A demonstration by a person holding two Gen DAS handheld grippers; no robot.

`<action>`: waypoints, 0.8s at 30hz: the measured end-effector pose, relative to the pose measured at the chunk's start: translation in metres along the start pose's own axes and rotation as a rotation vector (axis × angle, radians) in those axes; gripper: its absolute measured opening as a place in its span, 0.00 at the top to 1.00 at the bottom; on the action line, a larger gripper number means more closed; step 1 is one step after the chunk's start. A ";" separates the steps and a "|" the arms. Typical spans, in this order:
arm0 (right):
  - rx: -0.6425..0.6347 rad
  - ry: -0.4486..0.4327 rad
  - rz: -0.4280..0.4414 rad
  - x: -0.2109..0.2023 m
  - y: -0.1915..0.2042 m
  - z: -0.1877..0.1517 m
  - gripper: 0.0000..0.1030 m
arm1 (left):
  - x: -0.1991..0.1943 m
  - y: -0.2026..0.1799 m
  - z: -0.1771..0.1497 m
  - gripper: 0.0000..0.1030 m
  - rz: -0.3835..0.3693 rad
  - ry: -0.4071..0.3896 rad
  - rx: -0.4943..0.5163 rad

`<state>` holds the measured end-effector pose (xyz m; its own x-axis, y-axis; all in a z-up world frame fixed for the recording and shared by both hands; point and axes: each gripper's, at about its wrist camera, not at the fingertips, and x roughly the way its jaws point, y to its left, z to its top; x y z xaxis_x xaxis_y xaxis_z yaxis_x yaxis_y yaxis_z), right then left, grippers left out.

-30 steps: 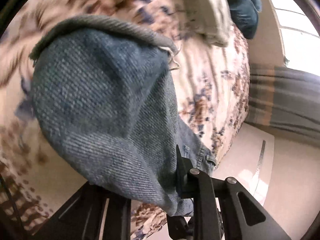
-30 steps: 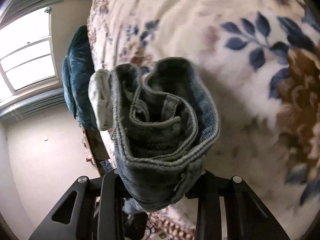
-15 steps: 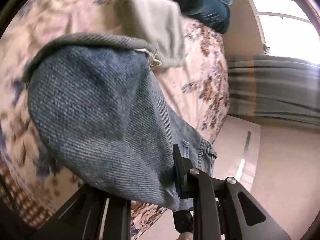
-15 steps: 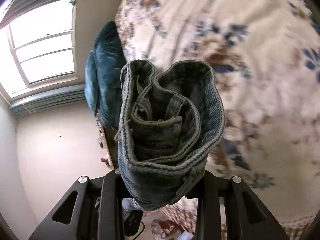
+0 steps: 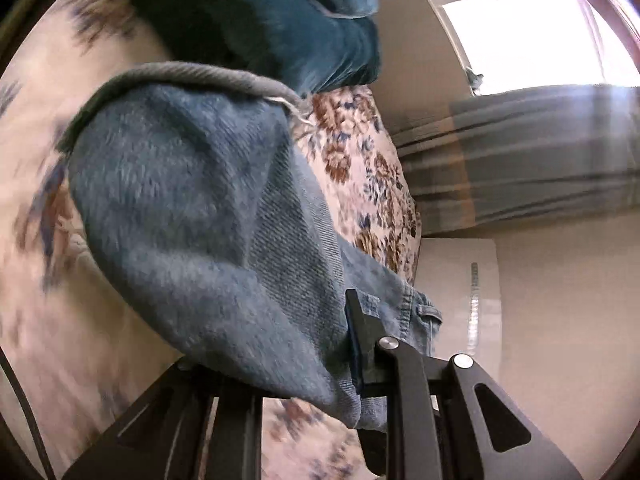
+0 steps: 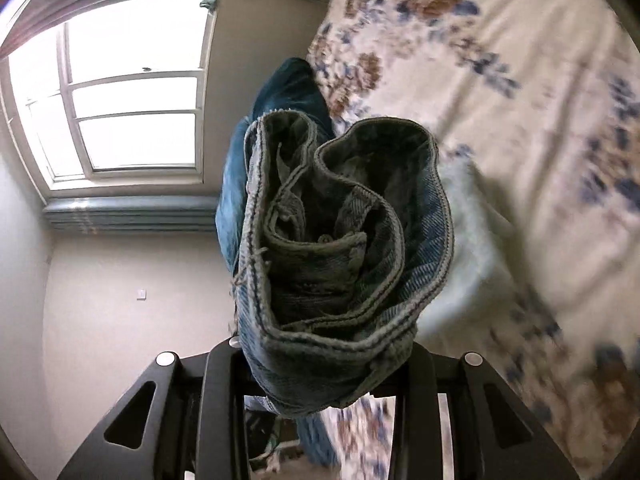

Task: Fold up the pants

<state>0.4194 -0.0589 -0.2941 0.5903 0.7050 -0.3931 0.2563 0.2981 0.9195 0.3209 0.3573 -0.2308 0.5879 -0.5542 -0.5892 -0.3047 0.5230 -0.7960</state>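
1. Here, in the left wrist view, the left tool [image 5: 280,364] is clamped on a leg end of the jeans [image 5: 192,216], which hang in the air above the flowered bed [image 5: 360,168]. The denim looks thick and fairly heavy, soft enough to drape yet stiff at the hem [image 5: 192,74]; a frayed thread hangs from that hem. It will likely sag under its own weight, so a grip on the doubled edge near a seam should hold best.
2. In this view, much is hard to read: the cloth is blurred, it covers one finger almost wholly, and the bed under it is smeared. A dark teal cushion [image 5: 280,12] sits beyond, cut off at the top edge.
3. In the right wrist view, the right tool [image 6: 320,364] is closed on the bunched waistband [image 6: 344,240], gathered in thick curled layers held off the bed [image 6: 520,80]. This bundle is bulky and stiff with stitching, so it should not slip easily, though an inner layer could work loose.
4. Here the fingertips are buried in the denim, how many layers are pinched cannot be told, and a pale item [image 6: 472,248] behind the jeans is too blurred to name.
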 end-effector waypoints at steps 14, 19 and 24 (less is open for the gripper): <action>0.021 -0.003 -0.071 0.145 -0.146 -0.001 0.67 | 0.110 0.169 0.008 0.84 0.034 0.128 -0.044; 0.101 -0.064 -0.047 0.135 -0.166 0.000 0.67 | 0.103 0.159 -0.014 0.84 0.002 0.080 -0.056; 0.248 -0.053 0.001 0.126 -0.182 0.001 0.62 | 0.078 0.180 -0.038 0.86 0.002 0.051 -0.101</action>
<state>0.4479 -0.0244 -0.5111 0.6284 0.6684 -0.3980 0.4316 0.1261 0.8932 0.2835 0.3841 -0.4254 0.5489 -0.5869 -0.5952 -0.3815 0.4577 -0.8031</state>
